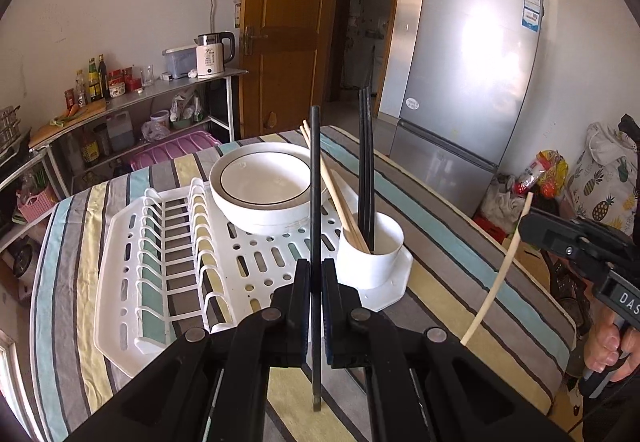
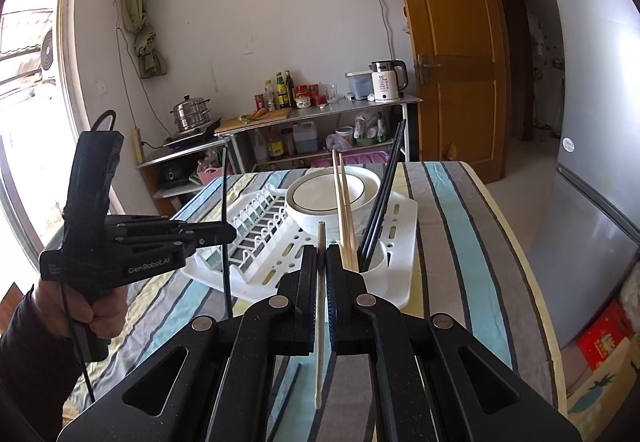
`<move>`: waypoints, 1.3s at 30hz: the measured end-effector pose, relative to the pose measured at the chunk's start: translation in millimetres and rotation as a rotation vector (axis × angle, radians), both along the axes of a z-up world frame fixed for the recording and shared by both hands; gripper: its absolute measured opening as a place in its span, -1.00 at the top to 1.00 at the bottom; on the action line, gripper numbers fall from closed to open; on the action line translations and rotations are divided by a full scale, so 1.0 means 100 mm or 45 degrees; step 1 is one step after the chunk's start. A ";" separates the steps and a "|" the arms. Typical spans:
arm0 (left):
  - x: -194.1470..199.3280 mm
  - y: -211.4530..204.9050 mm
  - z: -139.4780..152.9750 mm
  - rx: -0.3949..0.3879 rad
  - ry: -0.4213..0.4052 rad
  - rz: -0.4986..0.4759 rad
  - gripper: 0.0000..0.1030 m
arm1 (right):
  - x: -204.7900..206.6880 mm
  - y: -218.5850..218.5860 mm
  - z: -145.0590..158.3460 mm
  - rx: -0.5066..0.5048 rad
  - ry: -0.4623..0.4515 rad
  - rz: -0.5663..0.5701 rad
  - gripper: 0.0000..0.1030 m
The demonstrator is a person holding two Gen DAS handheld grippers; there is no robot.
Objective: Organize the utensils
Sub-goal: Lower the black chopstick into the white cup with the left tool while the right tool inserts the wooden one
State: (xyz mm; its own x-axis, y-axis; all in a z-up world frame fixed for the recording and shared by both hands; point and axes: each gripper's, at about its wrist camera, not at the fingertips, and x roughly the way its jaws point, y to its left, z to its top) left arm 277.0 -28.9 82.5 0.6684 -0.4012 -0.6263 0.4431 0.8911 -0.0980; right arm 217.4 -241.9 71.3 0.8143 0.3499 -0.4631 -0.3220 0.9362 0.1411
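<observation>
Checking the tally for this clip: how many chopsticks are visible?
6: two black and two wooden standing in the white cup, one black in the left gripper, one pale in the right gripper.

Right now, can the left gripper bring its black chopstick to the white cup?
Probably yes. The left gripper holds the black chopstick upright, and the white cup stands just ahead with nothing between; its opening has room.

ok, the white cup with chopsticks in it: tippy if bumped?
Probably somewhat. The white cup holds tall black chopsticks and wooden chopsticks leaning well above its rim, so a knock up high could lever it. Its wide, squat shape on the drying rack likely helps.
</observation>
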 end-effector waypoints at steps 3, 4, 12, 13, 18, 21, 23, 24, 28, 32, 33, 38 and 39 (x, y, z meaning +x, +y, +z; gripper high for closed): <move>-0.11 -0.01 0.15 -0.007 -0.041 -0.013 0.91 | -0.02 -0.01 0.05 -0.003 -0.014 -0.007 0.92; -0.13 -0.02 0.20 -0.009 -0.053 -0.019 0.91 | -0.03 -0.01 0.07 -0.005 -0.020 -0.011 0.92; -0.12 -0.18 0.57 -0.036 -0.121 -0.053 0.91 | 0.06 -0.07 0.34 -0.010 -0.100 -0.046 0.92; -0.10 -0.21 0.62 -0.042 -0.128 -0.059 0.91 | 0.08 -0.07 0.39 -0.011 -0.116 -0.051 0.92; 0.08 -0.37 0.80 -0.061 -0.147 -0.071 0.91 | 0.28 -0.11 0.57 -0.001 -0.168 -0.071 0.92; 0.24 -0.45 0.86 -0.078 -0.148 -0.065 0.91 | 0.42 -0.15 0.64 0.021 -0.185 -0.084 0.92; 0.37 -0.50 0.89 -0.088 -0.144 -0.051 0.91 | 0.51 -0.16 0.66 0.033 -0.193 -0.092 0.92; 0.43 -0.52 0.88 -0.095 -0.135 -0.046 0.91 | 0.57 -0.16 0.67 0.037 -0.196 -0.096 0.92; 0.67 -0.58 0.79 -0.110 -0.091 -0.031 0.91 | 0.76 -0.18 0.66 0.058 -0.197 -0.113 0.92; 0.85 -0.64 0.61 -0.103 -0.040 -0.020 0.91 | 0.95 -0.19 0.57 0.071 -0.171 -0.121 0.92; 0.88 -0.64 0.55 -0.101 -0.028 -0.017 0.91 | 0.99 -0.18 0.53 0.069 -0.159 -0.122 0.92; 1.04 -0.67 0.30 -0.073 0.043 0.007 0.91 | 1.17 -0.15 0.30 0.035 -0.079 -0.122 0.92; 1.07 -0.69 0.25 -0.063 0.059 0.010 0.90 | 1.21 -0.15 0.25 0.027 -0.060 -0.122 0.92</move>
